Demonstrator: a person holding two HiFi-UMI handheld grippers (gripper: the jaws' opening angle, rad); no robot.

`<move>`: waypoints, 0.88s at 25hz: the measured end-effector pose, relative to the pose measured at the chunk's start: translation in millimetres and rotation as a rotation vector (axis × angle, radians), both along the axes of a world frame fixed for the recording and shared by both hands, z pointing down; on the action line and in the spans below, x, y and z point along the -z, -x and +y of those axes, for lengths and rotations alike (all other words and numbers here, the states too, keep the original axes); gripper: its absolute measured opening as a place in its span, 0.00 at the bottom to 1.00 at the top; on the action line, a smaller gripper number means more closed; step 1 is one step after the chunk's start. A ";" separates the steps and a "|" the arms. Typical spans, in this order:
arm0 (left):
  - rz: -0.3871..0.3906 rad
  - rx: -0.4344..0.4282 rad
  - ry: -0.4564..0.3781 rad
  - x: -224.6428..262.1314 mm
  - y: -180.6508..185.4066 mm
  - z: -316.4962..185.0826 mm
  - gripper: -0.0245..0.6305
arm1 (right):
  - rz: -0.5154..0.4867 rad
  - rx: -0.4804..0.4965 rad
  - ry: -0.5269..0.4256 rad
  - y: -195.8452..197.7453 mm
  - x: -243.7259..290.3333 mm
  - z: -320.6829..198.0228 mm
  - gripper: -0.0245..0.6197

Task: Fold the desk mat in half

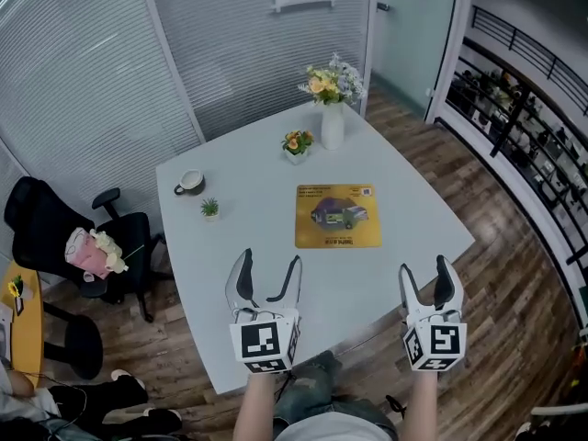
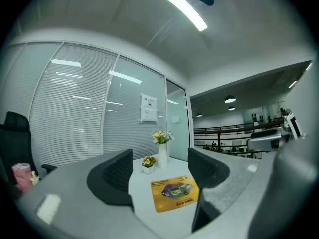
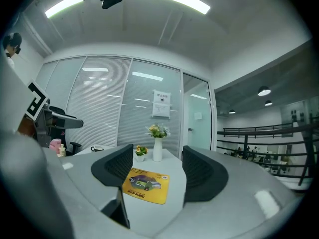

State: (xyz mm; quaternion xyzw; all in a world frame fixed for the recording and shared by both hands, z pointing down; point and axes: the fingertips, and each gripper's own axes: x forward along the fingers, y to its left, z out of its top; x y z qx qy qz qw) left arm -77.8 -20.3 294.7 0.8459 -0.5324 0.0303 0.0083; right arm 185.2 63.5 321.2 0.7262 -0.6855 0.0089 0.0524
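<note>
On the pale grey counter (image 1: 239,246) lies a flat yellow rectangular desk mat (image 1: 337,216); both the left gripper (image 1: 266,284) and right gripper (image 1: 429,283) hover short of it, jaws apart and empty.

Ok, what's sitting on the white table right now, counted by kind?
Yellow rectangular printed desk mat: 1
Tall white vase of flowers: 1
Small potted plants: 2, orange-flowered and green-leaved
White round cup: 1
Total: 5

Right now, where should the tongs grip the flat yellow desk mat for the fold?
Probably its two near corners: left tongs on the left one, right tongs on the right, coming in low from the person's side. The desk mat lies flat, its near edge facing them.
</note>
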 end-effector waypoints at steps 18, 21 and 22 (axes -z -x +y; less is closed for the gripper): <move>-0.060 0.021 0.094 -45.0 -19.8 -120.8 0.55 | -0.003 0.044 0.097 -20.4 -27.6 -127.6 0.55; -0.066 0.013 0.113 -52.7 -22.1 -130.0 0.55 | -0.004 0.048 0.119 -20.2 -34.8 -137.1 0.55; -0.067 0.012 0.119 -55.7 -22.7 -132.4 0.55 | -0.002 0.051 0.126 -20.2 -37.5 -139.7 0.55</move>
